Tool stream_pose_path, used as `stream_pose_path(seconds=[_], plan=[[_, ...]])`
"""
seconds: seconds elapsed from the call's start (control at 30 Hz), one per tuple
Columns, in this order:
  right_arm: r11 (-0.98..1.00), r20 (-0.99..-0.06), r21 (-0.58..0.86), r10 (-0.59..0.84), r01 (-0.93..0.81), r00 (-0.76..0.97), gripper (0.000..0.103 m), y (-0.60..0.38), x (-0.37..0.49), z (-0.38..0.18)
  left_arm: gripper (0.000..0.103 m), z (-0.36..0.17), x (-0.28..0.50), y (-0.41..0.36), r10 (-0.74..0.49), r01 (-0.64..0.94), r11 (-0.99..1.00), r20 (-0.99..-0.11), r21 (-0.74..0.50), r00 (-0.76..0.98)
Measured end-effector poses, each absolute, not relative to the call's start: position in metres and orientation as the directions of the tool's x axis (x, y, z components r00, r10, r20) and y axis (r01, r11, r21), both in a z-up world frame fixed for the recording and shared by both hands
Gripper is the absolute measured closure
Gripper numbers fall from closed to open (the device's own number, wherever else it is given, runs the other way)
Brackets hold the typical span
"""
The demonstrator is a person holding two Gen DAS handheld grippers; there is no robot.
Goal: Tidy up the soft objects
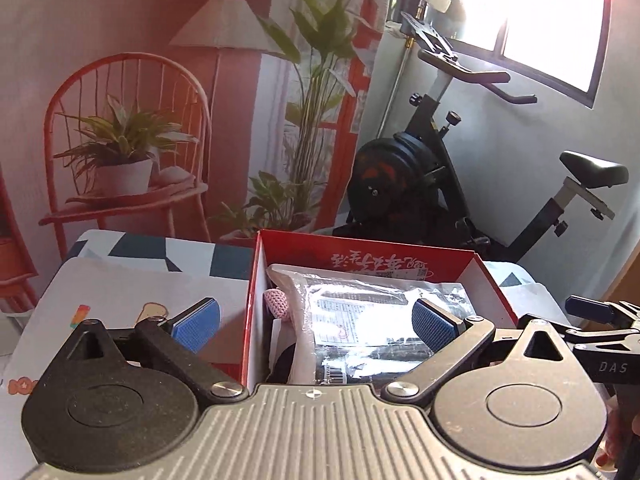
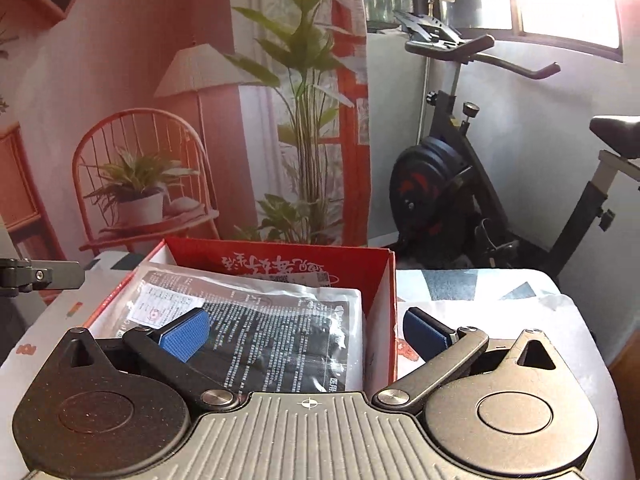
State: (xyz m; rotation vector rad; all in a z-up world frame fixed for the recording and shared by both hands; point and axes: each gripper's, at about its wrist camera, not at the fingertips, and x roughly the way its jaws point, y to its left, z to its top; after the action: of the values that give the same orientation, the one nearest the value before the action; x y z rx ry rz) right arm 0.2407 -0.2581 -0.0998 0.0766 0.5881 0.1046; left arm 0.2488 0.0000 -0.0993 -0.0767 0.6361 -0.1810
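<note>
A clear plastic packet (image 2: 256,320) printed with black text lies flat on top inside the red box (image 2: 380,280), which stands near the far edge of the table (image 2: 520,312). A pink knitted thing (image 1: 276,300) is tucked under its left edge, so the soft things appear gathered in one place. The left gripper (image 1: 316,320) and right gripper (image 2: 304,332) hang above the box, jaws spread wide and holding nothing.

One red box (image 2: 280,264), one plastic-wrapped packet (image 2: 280,320), one pink crocheted item (image 1: 276,300), one exercise bike (image 2: 460,184), two grippers.
</note>
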Motion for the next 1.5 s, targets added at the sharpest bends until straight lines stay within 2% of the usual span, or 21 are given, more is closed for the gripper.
stream_pose_path(seconds=[0.27,0.47,0.6,1.13,1.5], plan=[[0.992,-0.512,0.117,0.108,-0.055,0.852,0.000,-0.259,0.213,-0.073,0.000,-0.078,0.218,0.003,-0.203,0.175,0.979,-0.533,-0.103,0.821],[0.990,-0.470,0.135,0.097,-0.037,0.877,0.000,-0.265,0.186,-0.049,0.000,-0.056,0.192,-0.001,-0.180,0.192,0.981,-0.514,-0.030,0.839],[0.995,-0.457,0.099,0.069,-0.026,0.887,0.000,-0.264,0.167,-0.031,0.000,-0.038,0.174,0.002,-0.162,0.177,0.984,-0.492,-0.018,0.856],[0.993,-0.348,0.110,0.073,-0.036,0.935,0.000,-0.260,0.066,0.036,0.000,0.021,0.081,-0.004,-0.116,0.137,0.990,-0.344,0.035,0.932],[0.995,-0.354,0.092,0.010,0.024,0.935,0.000,-0.263,0.027,0.044,0.000,0.026,0.053,0.003,-0.069,0.079,0.997,-0.328,0.017,0.942]])
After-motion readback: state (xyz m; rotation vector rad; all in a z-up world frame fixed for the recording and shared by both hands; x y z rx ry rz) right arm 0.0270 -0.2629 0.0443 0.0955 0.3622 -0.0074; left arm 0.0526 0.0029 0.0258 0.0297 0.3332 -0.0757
